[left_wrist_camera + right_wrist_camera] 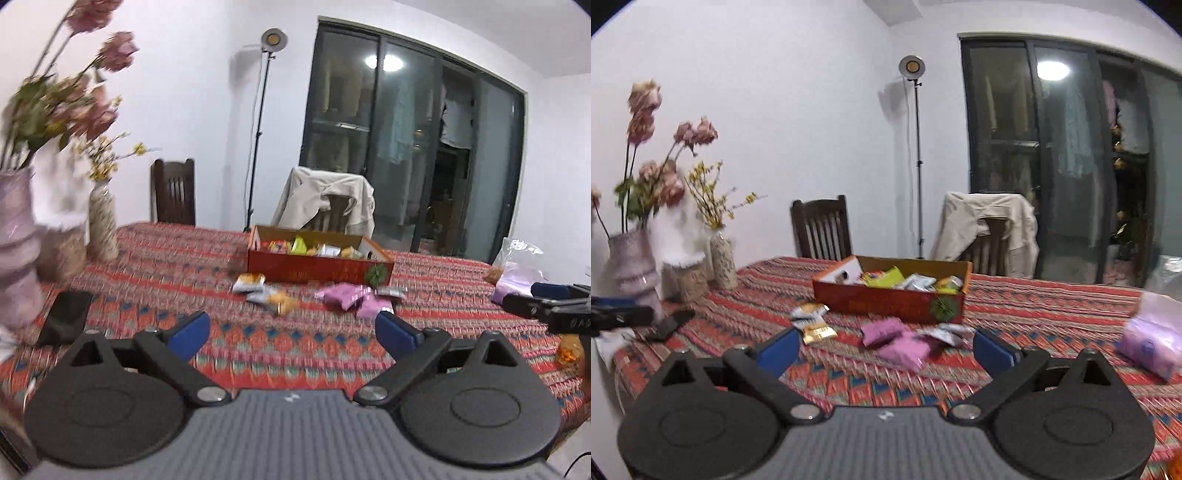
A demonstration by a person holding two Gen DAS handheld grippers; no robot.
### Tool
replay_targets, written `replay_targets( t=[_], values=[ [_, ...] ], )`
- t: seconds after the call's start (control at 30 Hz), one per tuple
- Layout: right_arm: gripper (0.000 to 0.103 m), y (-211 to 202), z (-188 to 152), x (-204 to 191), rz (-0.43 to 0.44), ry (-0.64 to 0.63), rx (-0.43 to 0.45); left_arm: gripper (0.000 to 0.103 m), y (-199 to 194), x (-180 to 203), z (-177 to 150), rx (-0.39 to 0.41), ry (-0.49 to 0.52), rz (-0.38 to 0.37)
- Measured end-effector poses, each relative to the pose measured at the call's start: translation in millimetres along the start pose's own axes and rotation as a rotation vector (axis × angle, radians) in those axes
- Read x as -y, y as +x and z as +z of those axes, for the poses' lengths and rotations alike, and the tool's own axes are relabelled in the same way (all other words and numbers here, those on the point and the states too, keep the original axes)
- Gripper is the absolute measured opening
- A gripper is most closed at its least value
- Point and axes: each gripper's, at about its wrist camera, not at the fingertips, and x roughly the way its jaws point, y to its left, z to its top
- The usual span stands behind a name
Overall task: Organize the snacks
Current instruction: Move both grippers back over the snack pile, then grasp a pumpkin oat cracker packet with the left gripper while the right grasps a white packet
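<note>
A red cardboard box [317,268] [886,301] stands on the patterned tablecloth, holding several snack packets. In front of it lie loose snacks: white and orange packets [264,290] [812,323] and pink packets [352,297] [895,341]. My left gripper [293,334] is open and empty, above the cloth short of the loose snacks. My right gripper [884,349] is open and empty, also short of them. The right gripper shows at the right edge of the left wrist view [546,306]. The left gripper shows at the left edge of the right wrist view [617,314].
Vases with dried flowers [18,236] [631,266] and a smaller vase [103,225] [724,260] stand at the table's left. A dark phone [66,317] lies near them. Plastic bags [517,269] [1152,339] sit at the right. Two chairs [822,229] stand behind.
</note>
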Motion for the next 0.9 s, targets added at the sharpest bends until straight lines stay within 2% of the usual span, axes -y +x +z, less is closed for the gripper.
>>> replay_targets(
  t=[0.23, 0.47, 0.73, 0.9],
  values=[
    [0.101, -20, -48, -20, -0.004, -0.045, -0.050, 0.098, -6, 22, -28, -0.059, 0.051, 0.035],
    [0.101, -20, -67, -11, -0.009, -0.011, -0.085, 0.098, 21, 34, -30, -0.107, 0.055, 0.001],
    [0.101, 25, -71, 20, 0.018, 0.084, -0.129, 0.098, 108, 30, -19, -0.225, -0.043, 0.027],
    [0.100, 81, -55, 52, 0.064, 0.173, -0.154, 0.098, 195, 22, 3, -0.276, -0.075, 0.049]
  ],
)
